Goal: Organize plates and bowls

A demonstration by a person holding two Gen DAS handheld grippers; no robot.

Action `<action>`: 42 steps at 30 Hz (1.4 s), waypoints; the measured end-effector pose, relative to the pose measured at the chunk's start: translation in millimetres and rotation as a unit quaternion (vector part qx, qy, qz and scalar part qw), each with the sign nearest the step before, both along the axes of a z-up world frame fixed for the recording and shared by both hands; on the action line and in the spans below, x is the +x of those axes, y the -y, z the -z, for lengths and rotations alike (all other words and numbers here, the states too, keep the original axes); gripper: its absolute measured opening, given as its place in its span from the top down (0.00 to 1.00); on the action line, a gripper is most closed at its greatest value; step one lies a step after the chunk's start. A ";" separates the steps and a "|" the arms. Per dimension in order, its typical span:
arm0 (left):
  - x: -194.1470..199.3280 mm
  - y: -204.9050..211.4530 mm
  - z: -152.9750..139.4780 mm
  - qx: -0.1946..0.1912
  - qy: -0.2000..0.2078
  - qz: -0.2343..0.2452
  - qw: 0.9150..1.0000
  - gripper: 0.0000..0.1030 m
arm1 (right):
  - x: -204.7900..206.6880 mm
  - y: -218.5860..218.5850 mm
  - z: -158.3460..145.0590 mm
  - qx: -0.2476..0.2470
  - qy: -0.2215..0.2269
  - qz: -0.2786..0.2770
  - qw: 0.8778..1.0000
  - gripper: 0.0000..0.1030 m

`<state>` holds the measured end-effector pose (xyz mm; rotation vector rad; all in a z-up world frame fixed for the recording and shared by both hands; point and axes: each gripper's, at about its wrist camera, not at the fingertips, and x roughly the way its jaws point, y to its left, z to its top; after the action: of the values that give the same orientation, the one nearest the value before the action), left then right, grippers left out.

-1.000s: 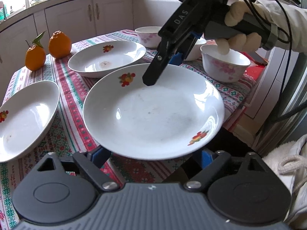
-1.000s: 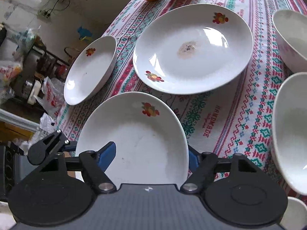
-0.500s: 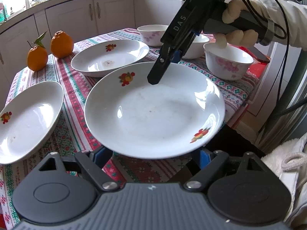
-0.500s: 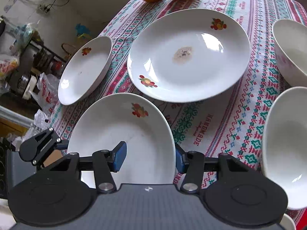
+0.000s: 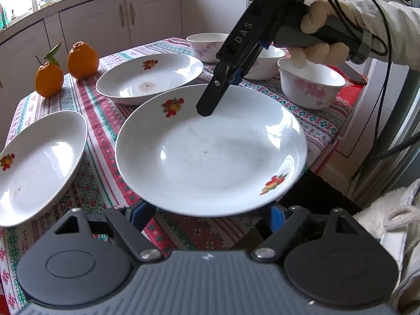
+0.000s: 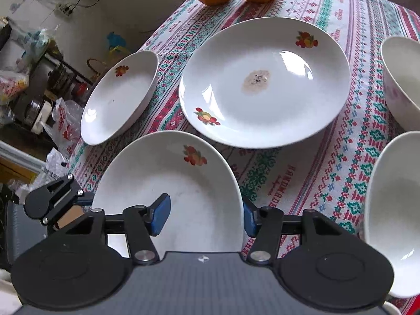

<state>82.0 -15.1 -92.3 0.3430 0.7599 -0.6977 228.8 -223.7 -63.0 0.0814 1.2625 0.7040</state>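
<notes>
A white plate with fruit decals sits at the table's near edge, also in the right wrist view. My right gripper straddles its far rim, one finger over the inside and one outside, jaws partly closed, not clearly clamped. My left gripper is open below the plate's near rim. A second plate with a brown stain lies behind. A third plate overhangs the left edge. Three white bowls stand at the right.
Two oranges sit at the table's far left corner. The patterned tablecloth covers the table. Kitchen cabinets stand behind. Bags and clutter lie on the floor beside the table.
My right gripper's fingers have narrowed around the near plate's rim and moved lower on it. The left gripper has barely moved.
</notes>
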 end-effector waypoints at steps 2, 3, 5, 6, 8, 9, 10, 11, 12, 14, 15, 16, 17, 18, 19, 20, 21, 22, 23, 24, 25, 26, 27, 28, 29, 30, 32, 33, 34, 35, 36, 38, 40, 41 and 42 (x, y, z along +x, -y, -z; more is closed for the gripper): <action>0.7 -0.5 -0.2 0.001 0.000 0.002 1.000 0.18 | -0.2 -1.7 -0.5 -0.003 0.001 -0.002 1.000 0.40; 0.9 -0.4 -0.4 0.002 0.000 0.002 1.000 0.18 | -0.2 -2.1 -0.7 -0.003 0.001 -0.002 1.000 0.40; 1.6 -0.5 -0.8 0.004 0.001 0.004 1.000 0.18 | -1.4 -3.5 -0.9 -0.006 0.004 -0.004 1.000 0.40; 1.8 -0.6 -1.0 0.005 0.000 0.004 1.000 0.18 | -2.2 -4.0 -0.9 -0.007 0.005 -0.005 1.000 0.40; 1.9 -0.8 -1.9 0.008 0.001 0.005 1.000 0.18 | -3.6 -4.1 -0.8 -0.009 0.006 -0.007 1.000 0.40; 1.5 -1.4 -2.7 0.008 0.003 0.006 1.000 0.19 | -3.7 -3.7 -0.8 -0.009 0.005 -0.006 1.000 0.40; 1.3 -1.7 -3.8 0.008 0.005 0.006 1.000 0.19 | -3.5 -3.7 -0.9 -0.008 0.004 -0.005 1.000 0.40; 1.5 -2.2 -5.2 0.009 0.006 0.007 1.000 0.19 | -3.1 -3.6 -1.0 -0.008 0.002 -0.003 1.000 0.40; 1.6 -2.6 -6.4 0.008 0.007 0.007 1.000 0.19 | -3.0 -3.1 -1.0 -0.007 0.001 -0.003 1.000 0.40; 1.9 -3.8 -7.7 0.009 0.009 0.007 1.000 0.19 | -3.4 -3.1 -2.4 -0.002 0.000 -0.001 1.000 0.40; 1.9 -4.6 -8.2 0.010 0.010 0.006 1.000 0.19 | -3.4 -3.1 -3.8 0.001 0.000 -0.002 1.000 0.40; 2.0 -5.2 -8.6 0.011 0.010 0.006 1.000 0.19 | -3.5 -3.6 -5.1 0.004 0.000 -0.001 1.000 0.40; 2.2 -5.9 -9.1 0.010 0.010 0.006 1.000 0.19 | -3.3 -3.1 -6.9 0.008 0.000 0.000 1.000 0.40; 2.0 -6.5 -9.8 0.011 0.011 0.005 1.000 0.19 | -3.6 -2.7 -8.8 0.012 0.001 0.001 1.000 0.40; 1.4 -7.1 -10.4 0.011 0.012 0.005 1.000 0.19 | -3.8 -2.0 -10.7 0.016 0.001 0.002 1.000 0.40; 0.8 -7.7 -11.4 0.011 0.014 0.005 1.000 0.19 | -3.8 -1.5 -13.0 0.020 0.001 0.004 1.000 0.40; 0.4 -8.5 -12.5 0.012 0.012 0.006 1.000 0.19 | -3.9 -1.1 -15.4 0.022 0.002 0.004 1.000 0.40; -0.1 -9.7 -14.0 0.010 0.013 0.006 1.000 0.19 | -4.1 -1.8 -17.8 0.023 0.004 0.004 1.000 0.40; -0.2 -10.9 -15.9 0.009 0.014 0.005 1.000 0.19 | -4.3 -2.9 -20.7 0.022 0.006 0.002 1.000 0.40; -0.2 -12.1 -17.9 0.009 0.016 0.005 1.000 0.19 | -4.5 -4.6 -23.2 0.021 0.009 0.001 1.000 0.40; 0.0 -13.1 -19.4 0.011 0.018 0.003 1.000 0.19 | -4.6 -5.9 -25.8 0.021 0.012 -0.001 1.000 0.40; 0.0 -14.9 -21.6 0.010 0.019 0.002 1.000 0.19 | -4.1 -7.5 -28.7 0.022 0.014 -0.002 1.000 0.40; -0.1 -16.6 -23.5 0.010 0.020 0.001 1.000 0.19 | -3.2 -9.2 -31.1 0.023 0.015 -0.002 1.000 0.40; 0.6 -18.4 -25.8 0.009 0.021 0.000 1.000 0.19 | -1.6 -11.1 -33.3 0.025 0.017 -0.003 1.000 0.40; 1.3 -20.4 -28.4 0.009 0.023 -0.002 1.000 0.19 | -0.1 -13.5 -36.3 0.027 0.019 -0.005 0.999 0.40; 2.1 -22.7 -31.1 0.010 0.025 -0.004 1.000 0.19 | 1.6 -16.4 -38.3 0.028 0.021 -0.008 0.999 0.40; 4.9 -27.1 -35.8 0.011 0.027 -0.009 1.000 0.19 | 5.7 -23.3 -43.4 0.030 0.025 -0.014 0.999 0.40; 6.4 -29.6 -38.2 0.011 0.028 -0.012 0.999 0.19 | 8.1 -26.7 -45.3 0.031 0.027 -0.017 0.999 0.40; 8.3 -32.7 -40.4 0.011 0.028 -0.016 0.999 0.19 | 11.0 -31.1 -47.6 0.032 0.029 -0.021 0.999 0.40; 10.4 -36.9 -42.8 0.011 0.030 -0.020 0.999 0.19 | 14.4 -36.1 -49.8 0.033 0.031 -0.025 0.999 0.40; 12.0 -40.4 -44.2 0.012 0.031 -0.024 0.999 0.19 | 17.7 -41.0 -51.7 0.033 0.033 -0.029 0.998 0.40; 15.5 -48.9 -46.7 0.014 0.034 -0.033 0.999 0.19 | 25.7 -51.8 -55.2 0.035 0.034 -0.039 0.998 0.40; 19.8 -57.9 -48.2 0.013 0.035 -0.044 0.998 0.19 | 34.3 -62.8 -57.0 0.037 0.035 -0.048 0.998 0.40; 22.0 -62.8 -48.9 0.013 0.036 -0.050 0.998 0.19 | 38.4 -69.3 -58.0 0.038 0.036 -0.053 0.997 0.40; 24.0 -67.3 -49.3 0.013 0.037 -0.056 0.998 0.19 | 43.1 -75.7 -58.6 0.039 0.037 -0.058 0.997 0.40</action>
<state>106.0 52.3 -42.9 0.3463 0.7136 -0.5677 271.9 -148.0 -4.3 0.0461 1.1768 0.8485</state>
